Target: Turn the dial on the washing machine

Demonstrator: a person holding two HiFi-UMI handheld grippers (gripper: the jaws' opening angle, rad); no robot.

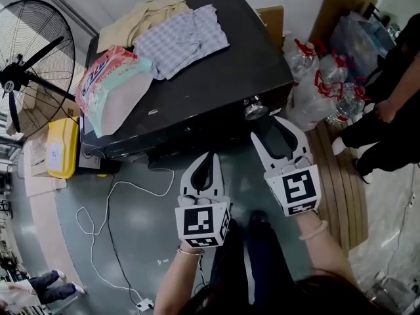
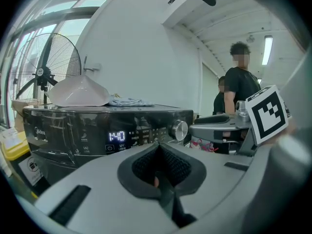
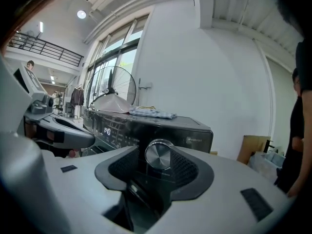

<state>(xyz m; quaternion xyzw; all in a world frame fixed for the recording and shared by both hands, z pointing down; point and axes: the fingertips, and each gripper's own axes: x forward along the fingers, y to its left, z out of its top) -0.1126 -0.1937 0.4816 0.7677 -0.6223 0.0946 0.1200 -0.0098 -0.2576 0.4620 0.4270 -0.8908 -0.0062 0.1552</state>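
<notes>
Far to the left of my left gripper [image 1: 209, 156], a standing fan [image 1: 26, 77] and a yellow container [image 1: 62, 146] sit beside the black washing machine [image 1: 223, 90]. On the machine's lid, ahead and to the left of that gripper, lie a pink and green detergent bag [image 1: 108, 87], a beige garment [image 1: 147, 15] and a checked shirt [image 1: 184, 38]. A white cable [image 1: 105, 202] loops over the floor down to the gripper's left.

My left gripper is held low in front of the machine, clear of it. Its jaws are pressed together with nothing between them. In its own view the lit display [image 2: 116, 136] sits straight ahead on the front panel.

My right gripper [image 1: 268, 127] is just to its right and further forward. Its jaws are spread wide. The silver dial [image 3: 158, 155] is directly ahead of them at the machine's right front corner. In the right gripper view it sits framed between the two pads, with a gap on each side, so neither pad touches it.

To the right of that gripper stands a pack of water bottles [image 1: 321, 84], and beyond it a person in dark clothes [image 1: 394, 90].
</notes>
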